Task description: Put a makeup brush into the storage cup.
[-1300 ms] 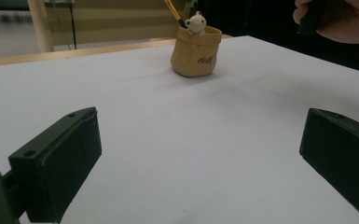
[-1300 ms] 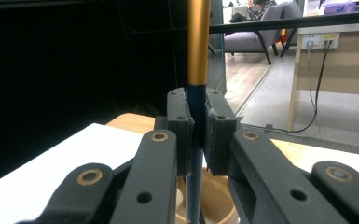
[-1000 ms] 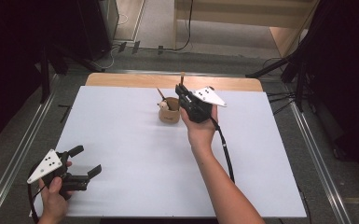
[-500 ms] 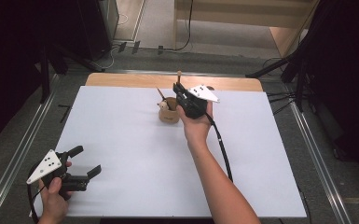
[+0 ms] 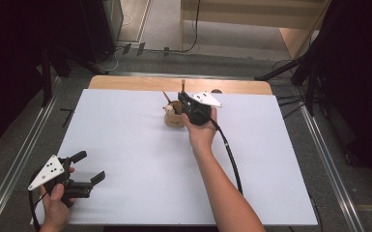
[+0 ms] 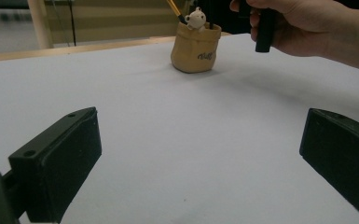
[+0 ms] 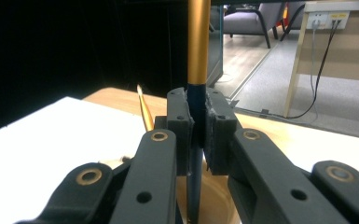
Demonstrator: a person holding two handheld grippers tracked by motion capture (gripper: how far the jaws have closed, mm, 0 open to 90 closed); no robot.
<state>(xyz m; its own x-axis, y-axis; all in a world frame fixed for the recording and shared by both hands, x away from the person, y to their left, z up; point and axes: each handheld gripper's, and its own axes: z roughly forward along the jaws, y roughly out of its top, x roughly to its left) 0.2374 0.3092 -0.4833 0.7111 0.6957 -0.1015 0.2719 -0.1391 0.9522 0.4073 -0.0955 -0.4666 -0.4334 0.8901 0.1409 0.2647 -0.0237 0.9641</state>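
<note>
while the right gripper (image 7: 196, 135) pinches an upright pen (image 7: 198, 42) over the tan pouch holder (image 5: 174, 117) at the table's far middle, keep it vertical and lower slowly; left gripper (image 5: 88, 168) rests spread.

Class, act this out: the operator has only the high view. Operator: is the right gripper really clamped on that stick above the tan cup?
Observer: Yes. The right gripper is shut on an upright pen, gold above, dark blue below.
Operator: Is its tip inside the cup?
Observer: Its lower end reaches into the tan pouch-shaped cup.
Operator: Anything on the cup?
Observer: A small white bear figure sits at its rim.
</note>
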